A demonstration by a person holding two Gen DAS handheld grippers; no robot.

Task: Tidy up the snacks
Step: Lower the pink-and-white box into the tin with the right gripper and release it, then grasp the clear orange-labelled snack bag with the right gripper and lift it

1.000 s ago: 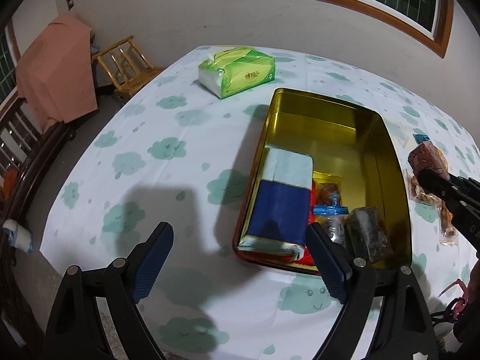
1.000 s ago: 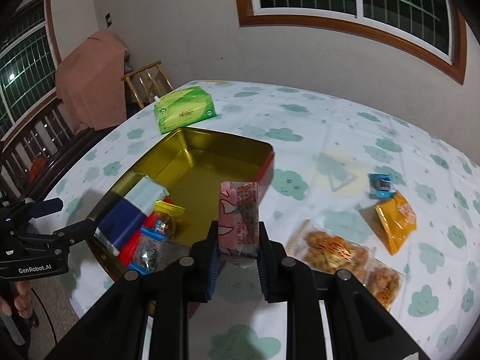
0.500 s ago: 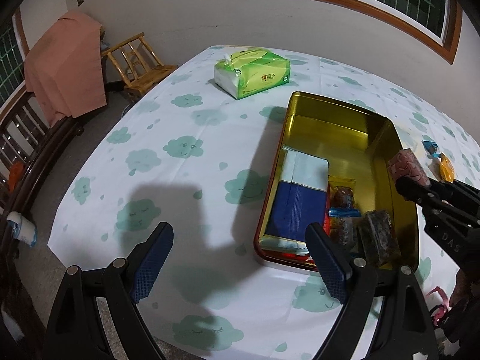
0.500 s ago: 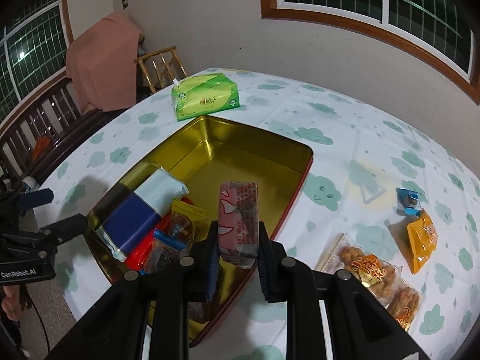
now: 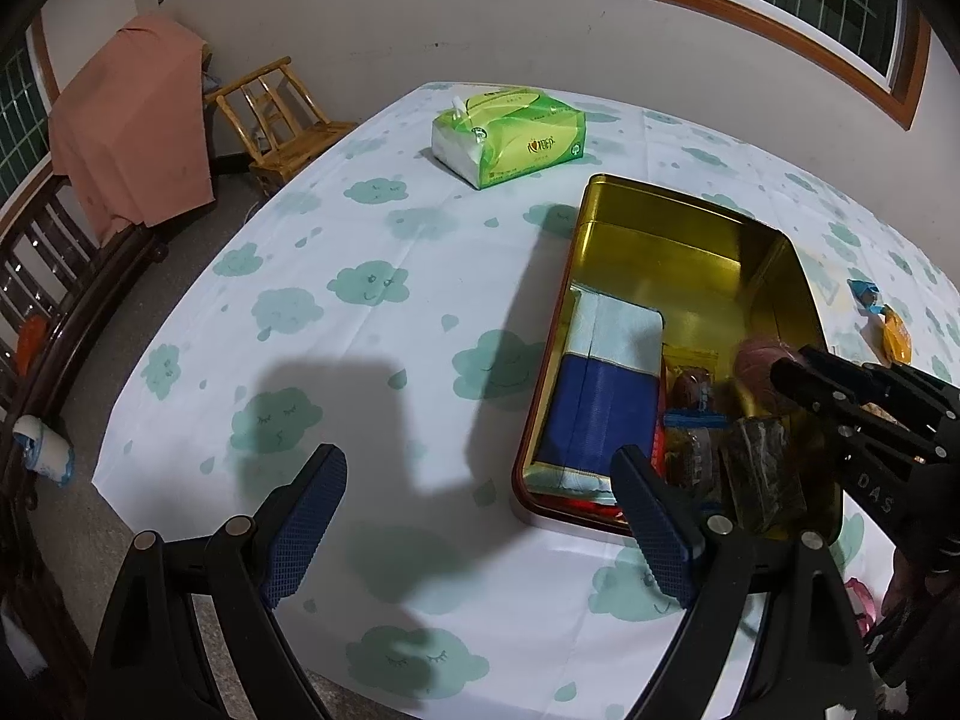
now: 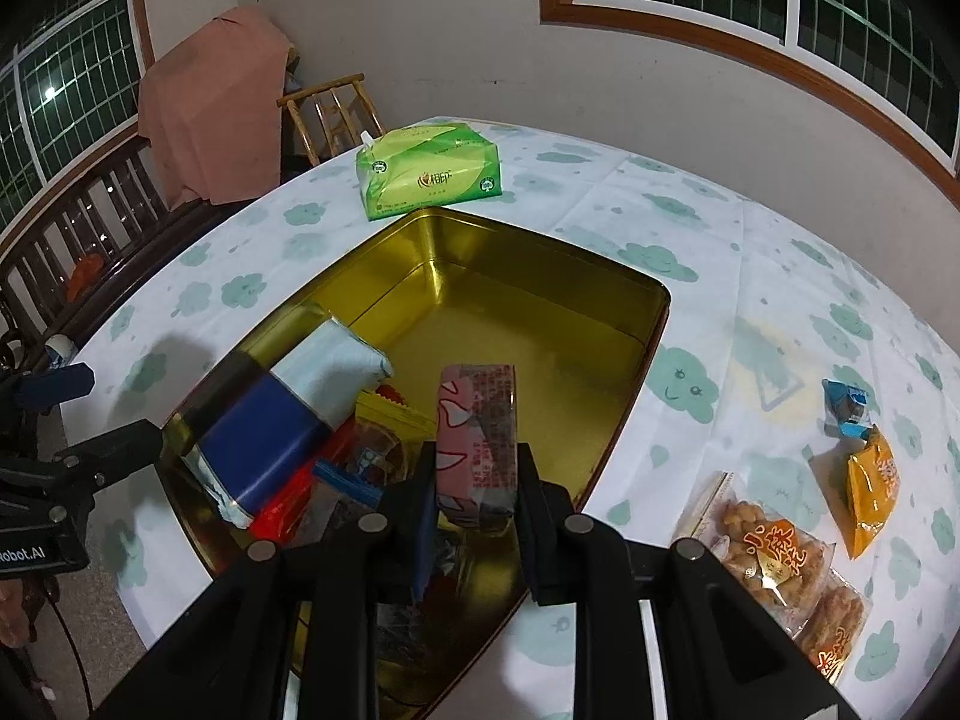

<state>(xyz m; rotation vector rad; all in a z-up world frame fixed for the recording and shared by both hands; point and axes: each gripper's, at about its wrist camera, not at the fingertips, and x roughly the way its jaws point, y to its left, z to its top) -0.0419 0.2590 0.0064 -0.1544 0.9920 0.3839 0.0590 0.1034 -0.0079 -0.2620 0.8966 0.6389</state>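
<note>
A gold tin (image 6: 516, 312) with red outer walls lies open on the cloud-print tablecloth. Inside its near end are a blue and pale packet (image 6: 288, 420), a red packet and several small wrapped snacks. My right gripper (image 6: 474, 480) is shut on a pink snack bar (image 6: 477, 432), held upright over the tin's near right part. From the left wrist view the tin (image 5: 684, 252) is at right, with the right gripper (image 5: 786, 375) reaching in and the pink snack bar (image 5: 756, 360) blurred at its tip. My left gripper (image 5: 480, 516) stands open over bare cloth, left of the tin.
A green tissue pack (image 6: 429, 171) lies beyond the tin. Right of the tin on the cloth are two clear bags of fried snacks (image 6: 774, 558), an orange packet (image 6: 873, 480) and a small blue packet (image 6: 846, 408). A wooden chair (image 5: 270, 120) and a cloth-draped bench (image 5: 126, 126) stand past the table's far left edge.
My right gripper has carried the pink bar from beside the tin's right wall to over its inside and slightly lower. The left gripper stayed put and open.
</note>
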